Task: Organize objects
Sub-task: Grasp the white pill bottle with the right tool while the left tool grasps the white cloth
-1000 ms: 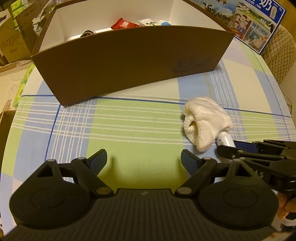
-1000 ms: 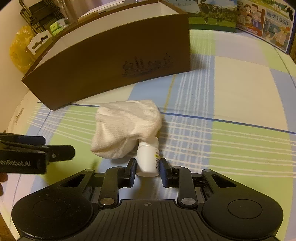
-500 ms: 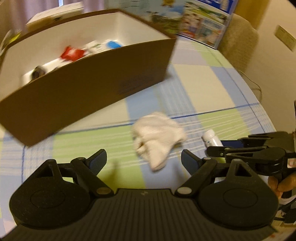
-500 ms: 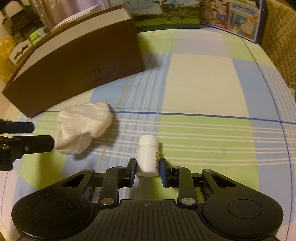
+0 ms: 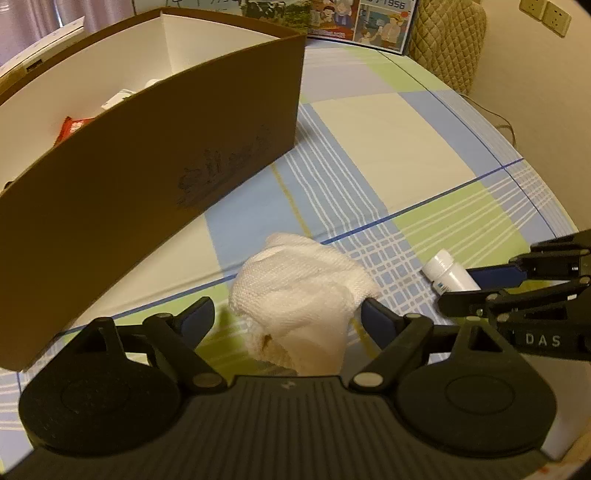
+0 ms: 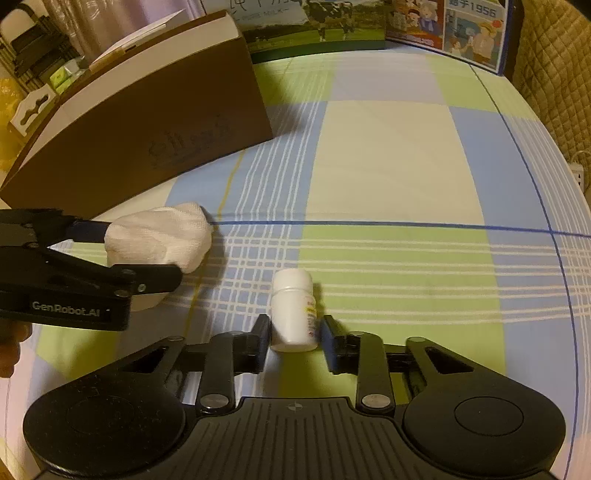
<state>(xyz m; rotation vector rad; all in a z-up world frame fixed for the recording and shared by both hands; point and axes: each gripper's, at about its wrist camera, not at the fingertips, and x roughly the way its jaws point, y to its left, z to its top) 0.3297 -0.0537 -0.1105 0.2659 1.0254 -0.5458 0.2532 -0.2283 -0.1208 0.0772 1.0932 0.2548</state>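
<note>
Checked green, blue and cream cloth covers the desk (image 6: 388,166) under both my tools. Between the fingers of my right gripper (image 6: 293,328) lies a white pill bottle (image 6: 293,310), cap pointing away; the jaws are narrowed to its sides, though I cannot tell whether both pads press it. My left gripper (image 5: 288,314) is spread wide, with a crumpled white cloth (image 5: 299,291) sitting in the gap, its right edge against the right fingertip (image 5: 376,317). Ahead and left of both grippers stands a brown cardboard box (image 5: 147,155) with a white interior, a red packet (image 5: 74,127) showing inside. Colourful cartons (image 6: 469,29) line the desk's far edge.
</note>
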